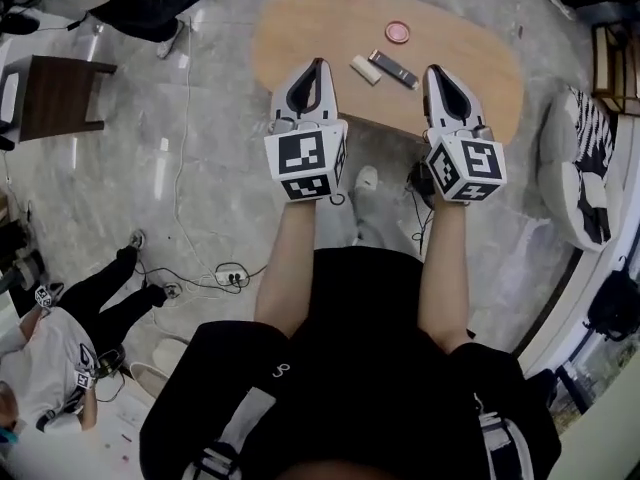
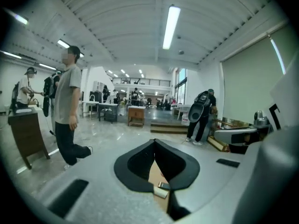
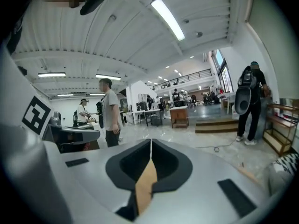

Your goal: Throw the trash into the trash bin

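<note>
Left gripper (image 1: 318, 65) was clamped shut with nothing in it, tips poking over the near edge of the wooden table (image 1: 300, 18). Just to its right lay the trash: a small cream piece (image 1: 365, 69), then a dark strip (image 1: 393, 69), with a red round lid (image 1: 398, 32) farther out past both. Right gripper (image 1: 432, 71), just right of the strip, was closed and empty too.

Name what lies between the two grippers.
In the head view, a white block and a dark strip lie between the left gripper and the right gripper.
</note>
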Motion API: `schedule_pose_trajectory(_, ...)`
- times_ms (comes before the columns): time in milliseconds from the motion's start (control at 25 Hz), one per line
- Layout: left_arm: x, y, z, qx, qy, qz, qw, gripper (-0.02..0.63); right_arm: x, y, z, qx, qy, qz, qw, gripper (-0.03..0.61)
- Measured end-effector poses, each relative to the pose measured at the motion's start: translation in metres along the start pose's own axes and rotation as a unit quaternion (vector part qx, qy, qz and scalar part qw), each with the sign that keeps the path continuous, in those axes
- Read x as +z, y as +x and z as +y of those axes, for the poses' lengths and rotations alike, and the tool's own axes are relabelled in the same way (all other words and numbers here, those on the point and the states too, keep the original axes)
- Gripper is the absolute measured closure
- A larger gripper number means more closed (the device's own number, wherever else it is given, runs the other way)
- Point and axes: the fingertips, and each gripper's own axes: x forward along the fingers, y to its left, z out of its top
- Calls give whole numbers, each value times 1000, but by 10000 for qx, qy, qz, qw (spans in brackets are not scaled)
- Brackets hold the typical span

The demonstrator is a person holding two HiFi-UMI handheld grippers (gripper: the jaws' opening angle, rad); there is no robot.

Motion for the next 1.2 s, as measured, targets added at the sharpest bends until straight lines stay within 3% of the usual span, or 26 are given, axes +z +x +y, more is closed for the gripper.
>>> schedule_pose_trajectory(240, -102, 38, 38, 260, -164, 928, 9952, 609, -90, 41, 5, 98, 298, 899, 9955, 565)
schedule_pose_trajectory(680, -272, 106, 53, 76, -629, 1643, 9844, 609, -254, 107, -1, 318, 182, 1848, 9821, 565)
schedule_pose_trajectory(920, -315, 129, 71, 84, -721, 1810, 9808, 609, -317, 133, -7, 207, 119, 2135, 9766, 565)
schedule_pose_trajectory(1200, -335, 146, 73, -75, -753, 2027, 9763, 609, -354, 162, -23, 134, -112, 2539, 9671, 563)
